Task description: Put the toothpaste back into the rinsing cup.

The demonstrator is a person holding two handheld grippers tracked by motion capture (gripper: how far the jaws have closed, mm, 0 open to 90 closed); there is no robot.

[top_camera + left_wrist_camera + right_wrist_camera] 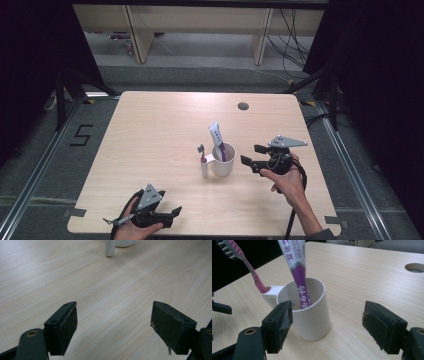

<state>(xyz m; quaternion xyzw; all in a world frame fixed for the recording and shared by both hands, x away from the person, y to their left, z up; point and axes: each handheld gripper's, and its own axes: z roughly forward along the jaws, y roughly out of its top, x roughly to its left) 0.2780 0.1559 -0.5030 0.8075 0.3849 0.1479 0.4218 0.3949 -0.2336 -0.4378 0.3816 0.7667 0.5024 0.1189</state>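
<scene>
The desk point(165, 130) carries a white cup point(223, 161) near its centre, toward the right edge. The right gripper point(251, 155) sits just right of the cup, jaws wide and holding nothing; in the right gripper view the near jaw covers part of the cup wall. The left gripper point(172, 214) rests at the front edge, jaws wide and empty. A toothpaste tube point(217, 140) stands in the cup, base hidden. A pink toothbrush point(202, 153) stands in the handle slot.

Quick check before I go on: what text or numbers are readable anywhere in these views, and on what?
"5": black mark on the floor left of the table.
"PROBIOTIC" (end cut off) and "益优": toothpaste tube in the white cup.
"白药", partly hidden: lower on the tube.
Toothbrush: no lettering seen.
</scene>
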